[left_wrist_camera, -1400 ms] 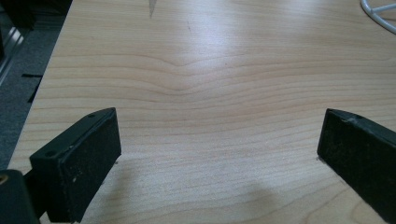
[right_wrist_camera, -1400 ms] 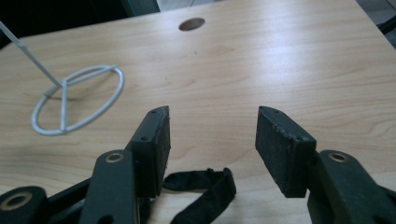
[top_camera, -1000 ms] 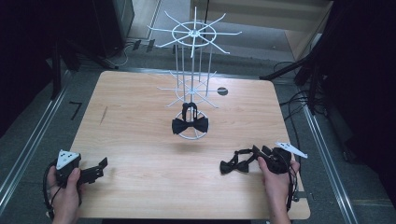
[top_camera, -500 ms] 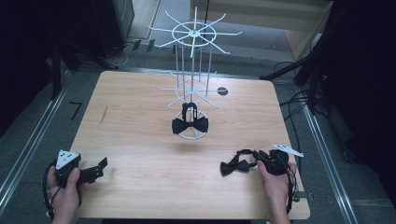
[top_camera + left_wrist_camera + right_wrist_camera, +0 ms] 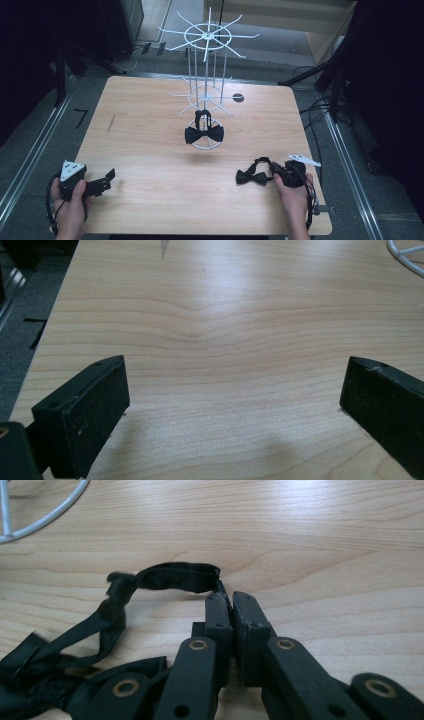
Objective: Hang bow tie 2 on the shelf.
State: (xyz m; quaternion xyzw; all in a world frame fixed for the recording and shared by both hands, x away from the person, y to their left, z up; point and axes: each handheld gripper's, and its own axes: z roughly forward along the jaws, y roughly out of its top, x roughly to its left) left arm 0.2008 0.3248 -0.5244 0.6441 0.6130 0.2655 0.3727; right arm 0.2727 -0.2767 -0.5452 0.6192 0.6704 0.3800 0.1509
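Two black bow ties are showing: one bow tie (image 5: 204, 134) is hanging low on the white wire rack (image 5: 206, 37), over its round base ring, and the other bow tie (image 5: 251, 176) is lying flat on the bench (image 5: 150, 150) near the front right corner, just beside the right hand. One rack is standing toward the back middle of the bench, with a spoked wheel at the top and a second ring of spokes lower down. One small dark round spot (image 5: 238, 97) is sitting on the wood to the right of the rack.

The bench is offering a pale wood-grain top with rounded corners. Grey floor is surrounding it, metal rails are running along both sides, cables are trailing at the right, and the room beyond is lying in darkness.

There are two hand-held grippers. The left hand-held gripper (image 5: 232, 400) is resting at the front left edge with its jaws spread wide over bare wood, touching nothing. The right hand-held gripper (image 5: 232, 607) has just been closing, and its jaws are now pressing together on the strap (image 5: 165, 577) of the lying bow tie, pinching the end of the loop at the very tips.
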